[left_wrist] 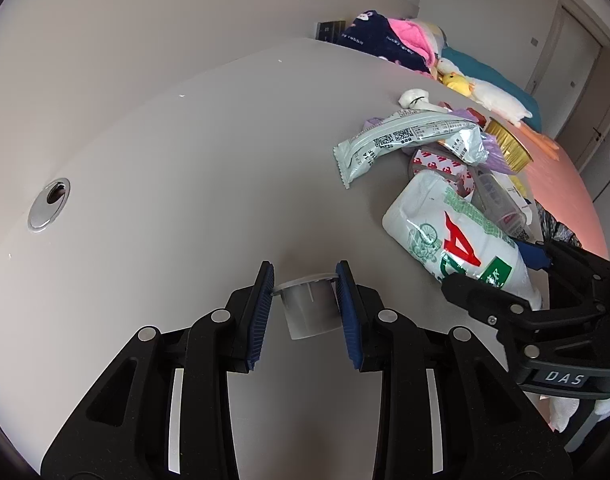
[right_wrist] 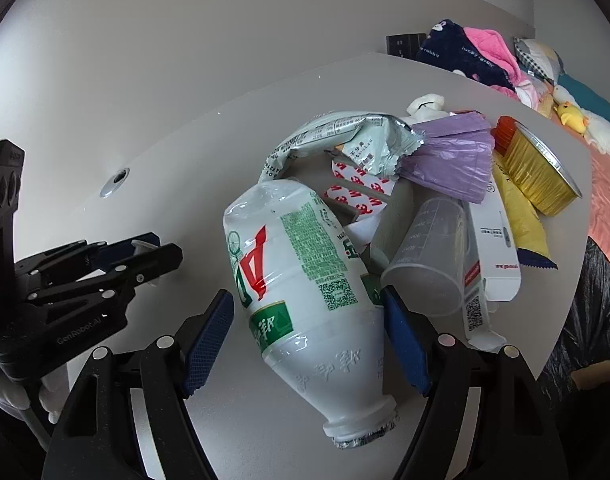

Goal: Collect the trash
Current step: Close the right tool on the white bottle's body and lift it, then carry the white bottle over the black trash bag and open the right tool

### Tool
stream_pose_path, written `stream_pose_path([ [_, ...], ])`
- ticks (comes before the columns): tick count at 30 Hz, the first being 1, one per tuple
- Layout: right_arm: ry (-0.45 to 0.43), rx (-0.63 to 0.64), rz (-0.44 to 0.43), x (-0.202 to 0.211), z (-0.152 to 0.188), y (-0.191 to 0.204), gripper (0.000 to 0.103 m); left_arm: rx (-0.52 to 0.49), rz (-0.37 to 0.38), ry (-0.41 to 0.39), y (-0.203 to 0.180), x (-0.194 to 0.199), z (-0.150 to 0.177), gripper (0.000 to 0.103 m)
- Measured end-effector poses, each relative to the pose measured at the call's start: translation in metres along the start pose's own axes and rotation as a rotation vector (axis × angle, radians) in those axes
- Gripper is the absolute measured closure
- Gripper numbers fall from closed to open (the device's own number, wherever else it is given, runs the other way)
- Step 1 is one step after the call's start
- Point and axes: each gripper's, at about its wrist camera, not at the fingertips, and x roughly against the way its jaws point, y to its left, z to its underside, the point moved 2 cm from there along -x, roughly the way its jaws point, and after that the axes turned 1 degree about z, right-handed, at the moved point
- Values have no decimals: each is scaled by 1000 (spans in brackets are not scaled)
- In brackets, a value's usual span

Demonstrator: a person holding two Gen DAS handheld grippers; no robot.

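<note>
My left gripper [left_wrist: 305, 276] is shut on a small grey plastic cup [left_wrist: 309, 312], whose rim is pinched between the blue pads just above the grey table [left_wrist: 185, 160]. The same gripper [right_wrist: 145, 256] shows at the left of the right wrist view. A white drink bottle [right_wrist: 305, 280] with a green and red label lies on its side, neck toward the camera. My right gripper [right_wrist: 307, 296] straddles its body. The right pad touches the bottle, while a sliver of table still shows beside the left pad. In the left wrist view the bottle [left_wrist: 457, 232] lies at the right.
Behind the bottle is a heap: a mint foil wrapper [right_wrist: 337, 132], a purple bag [right_wrist: 453, 160], a gold foil tray [right_wrist: 541, 176], a clear measuring cup [right_wrist: 429, 256] and a white box [right_wrist: 493, 240]. A cable hole [left_wrist: 49, 204] is at the left. A black bag [right_wrist: 593, 320] hangs off the table's right edge.
</note>
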Motion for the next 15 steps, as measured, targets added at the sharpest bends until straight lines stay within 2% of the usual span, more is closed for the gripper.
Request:
stream_pose_path([
  [1,-16,18,30,0,0,2,36,2,-1,0,1,0,0,71],
  [2,-23,25,37,0,1,3,36,4,-2,0,2,0,0,71],
  [8,-39,-17,-15,9,-1,-2,43,4,2,-6,-1,2,-3,71],
  [14,-90,-42,-19,31,-3,-8,48,-16,13,-25,-9,11,-4,71],
  [15,-91,-52,-33,34,-3,-9,55,-20,15,-29,-11,12,-4,71],
])
